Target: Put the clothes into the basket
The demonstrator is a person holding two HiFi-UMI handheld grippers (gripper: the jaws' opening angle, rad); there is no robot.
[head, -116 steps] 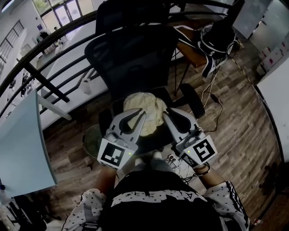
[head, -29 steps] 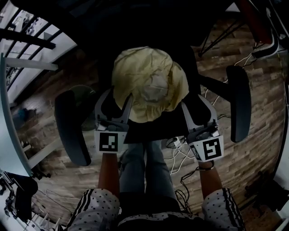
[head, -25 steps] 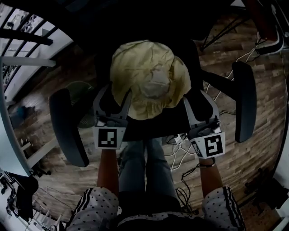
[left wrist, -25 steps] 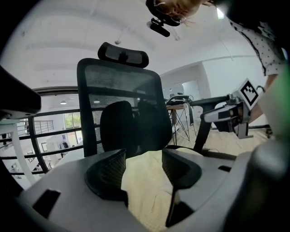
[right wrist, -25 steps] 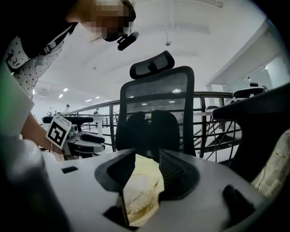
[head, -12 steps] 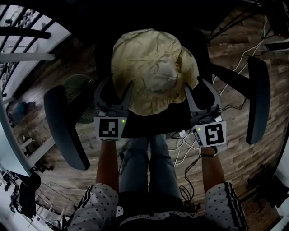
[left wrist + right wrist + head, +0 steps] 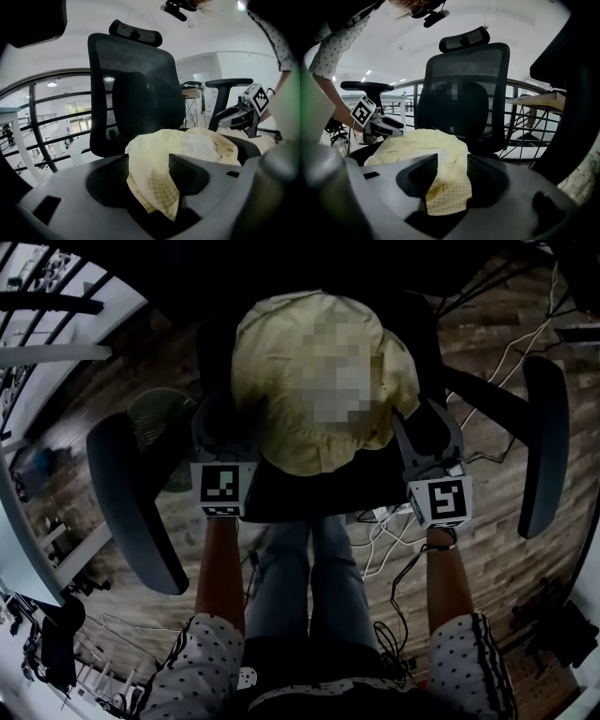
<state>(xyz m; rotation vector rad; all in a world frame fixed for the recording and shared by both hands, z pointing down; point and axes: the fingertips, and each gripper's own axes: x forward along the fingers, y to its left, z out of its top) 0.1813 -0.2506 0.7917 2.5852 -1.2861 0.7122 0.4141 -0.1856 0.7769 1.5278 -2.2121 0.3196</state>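
A wooden plank floor (image 7: pixel 497 549) spreads under and around a black mesh office chair (image 7: pixel 309 488), the biggest thing here. Its tall backrest and headrest rise at the far side of the seat. An armrest (image 7: pixel 131 502) stands out on the chair's left and another (image 7: pixel 544 446) on its right.

A person stands at the chair's front edge, jeans-clad legs (image 7: pixel 309 568) just short of the seat and both forearms reaching over it.

A pale yellow garment (image 7: pixel 281 352) lies crumpled in a mound on the chair's seat and covers most of it. It is not in any container.

On the floor just beyond the chair's left side, partly hidden by the left armrest, sits a round green basket (image 7: pixel 155 427).

The left gripper (image 7: pixel 149 164) is at the seat's front left. Its jaws have just been opening and stand wide apart. A checked fold of the garment hangs down between them, draped rather than clamped.

The right gripper (image 7: pixel 452 161) is at the seat's front right. Its jaws have also just been opening, and the garment's edge droops loosely into the gap between them.

Pale cables (image 7: pixel 394 521) trail over the floor below the chair's front right corner.
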